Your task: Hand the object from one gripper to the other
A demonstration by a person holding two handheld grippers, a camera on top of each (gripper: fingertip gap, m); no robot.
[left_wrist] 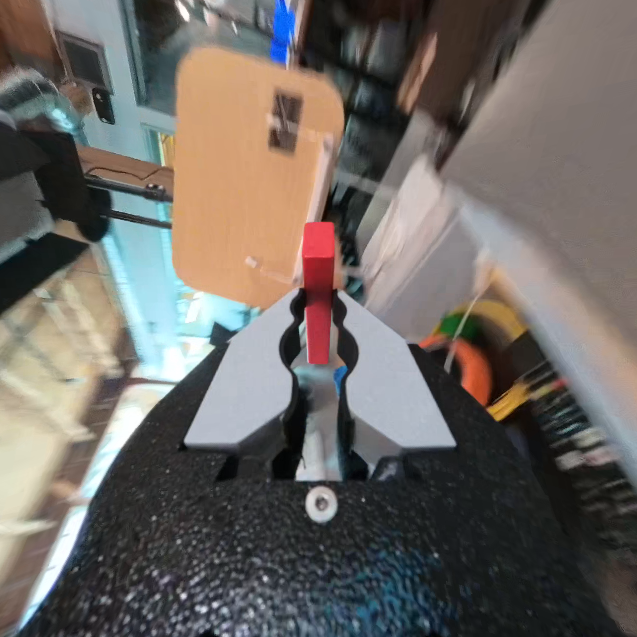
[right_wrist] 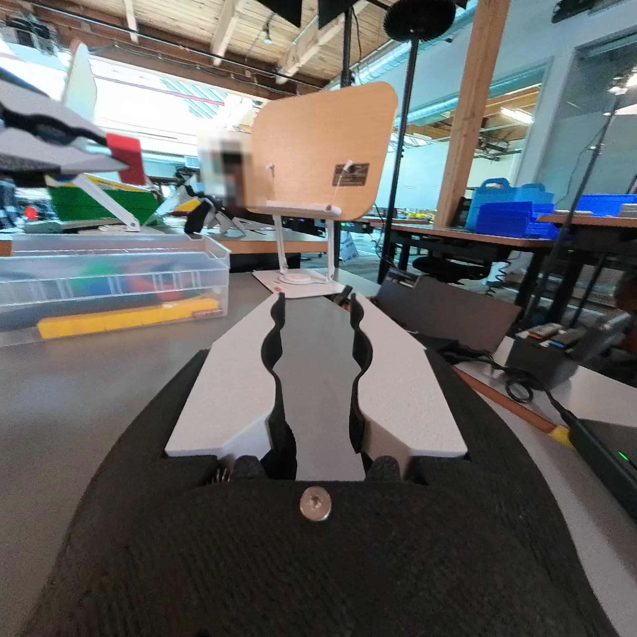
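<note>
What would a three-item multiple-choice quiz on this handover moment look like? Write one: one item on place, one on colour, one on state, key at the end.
1. Where is the block?
A. Between the left tongs
B. On the table
C. In the clear bin

2. What colour is the block?
A. Yellow
B. Red
C. Green

3. How do the right tongs stand?
A. Shut on the block
B. Shut on nothing
C. Open and empty

Key:
1 A: the block sits clamped between the fingers of the left tongs, and the right wrist view shows it held up in the air, above the clear bin.
2 B: its faces are plain red in both views.
3 C: the right tongs show a wide gap with only the grey table visible through it.
</note>
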